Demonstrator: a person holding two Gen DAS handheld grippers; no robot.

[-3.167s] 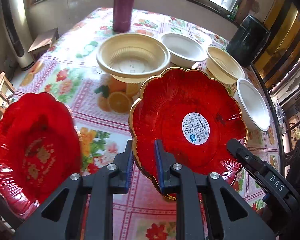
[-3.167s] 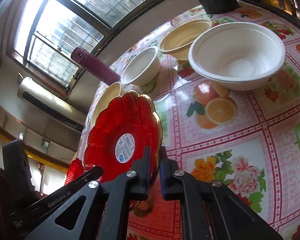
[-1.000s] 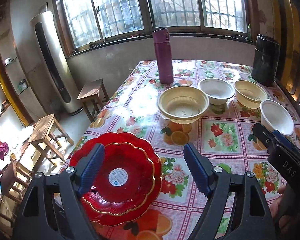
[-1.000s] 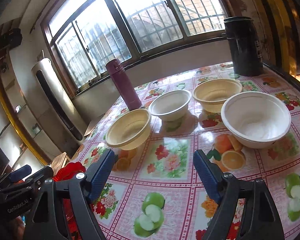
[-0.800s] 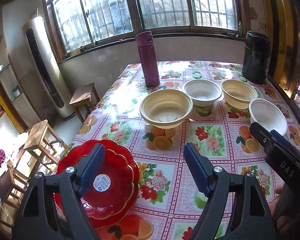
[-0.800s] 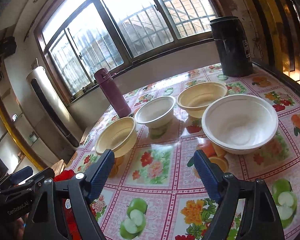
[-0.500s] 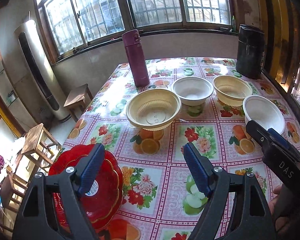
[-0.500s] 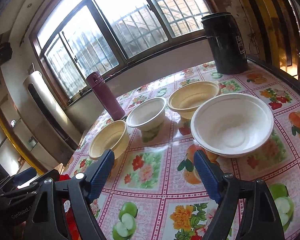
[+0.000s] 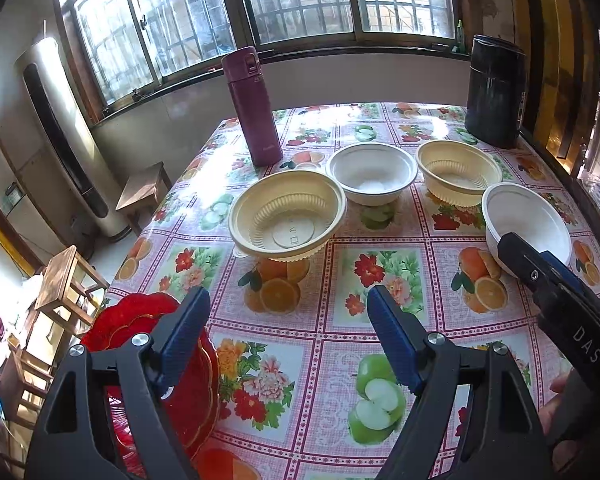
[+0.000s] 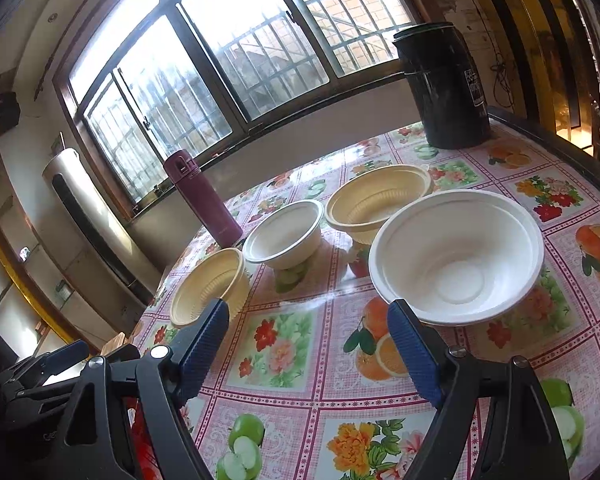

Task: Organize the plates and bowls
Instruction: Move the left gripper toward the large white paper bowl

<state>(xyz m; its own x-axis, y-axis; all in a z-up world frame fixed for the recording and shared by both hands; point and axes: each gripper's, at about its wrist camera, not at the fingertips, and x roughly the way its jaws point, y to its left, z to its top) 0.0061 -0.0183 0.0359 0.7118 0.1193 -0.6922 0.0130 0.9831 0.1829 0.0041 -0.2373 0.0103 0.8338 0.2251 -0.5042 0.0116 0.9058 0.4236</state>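
Hovering empty with jaws spread, the left gripper [image 9: 288, 332] and right gripper [image 10: 308, 344] are facing four loose bowls; judging by this, bowls are next. The red plates [image 9: 148, 344] are sitting stacked at lower left. Nearest are the cream bowl [image 9: 288, 220] and white bowl [image 10: 456, 264]; a purple flask [image 9: 252, 108] is standing behind, nothing blocking.

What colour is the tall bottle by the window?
The bottle is dark pinkish purple, clearest in the left wrist view.
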